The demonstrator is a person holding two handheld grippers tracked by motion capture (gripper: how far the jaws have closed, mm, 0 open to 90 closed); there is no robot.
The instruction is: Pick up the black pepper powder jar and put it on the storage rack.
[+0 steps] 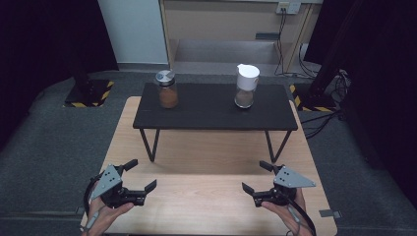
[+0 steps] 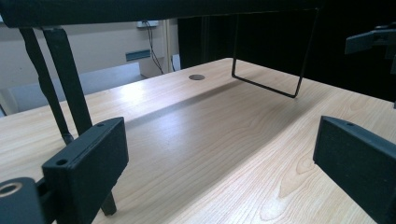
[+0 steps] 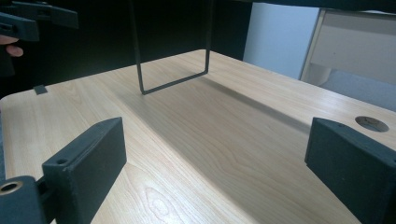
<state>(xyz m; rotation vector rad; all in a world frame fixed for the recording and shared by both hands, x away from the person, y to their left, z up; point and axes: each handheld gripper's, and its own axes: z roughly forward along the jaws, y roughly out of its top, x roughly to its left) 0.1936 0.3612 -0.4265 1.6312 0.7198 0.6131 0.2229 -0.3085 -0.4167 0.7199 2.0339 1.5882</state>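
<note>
Left hand-held gripper (image 1: 141,174) sits low over the wooden desk (image 1: 206,201) at about 7 o'clock in the high view, jaws spread wide, nothing between them. The left hand (image 1: 105,216) grips it from below. Right hand-held gripper (image 1: 256,177) is at about 5 o'clock, jaws also spread wide and empty, with the right hand (image 1: 287,211) under it. The two grippers point toward each other and stand well apart, with bare desk between.

A black riser shelf (image 1: 211,118) on thin wire legs stands on the far half of the desk, toward 12 o'clock. On its top at the 11 o'clock side stands a glass jar with metal lid (image 1: 166,89), brown contents inside, upright. At the 1 o'clock side stands a glass jar with white lid (image 1: 245,86), upright, with less brown content in the bottom. The jars are well apart from each other and from both grippers.

In the left gripper view, wood grain shows between the open jaws, with a wire leg (image 2: 266,70) beyond. The right gripper view shows the same kind of sight, a wire leg (image 3: 173,70) ahead and a round cable hole (image 3: 371,123) at 3 o'clock.
</note>
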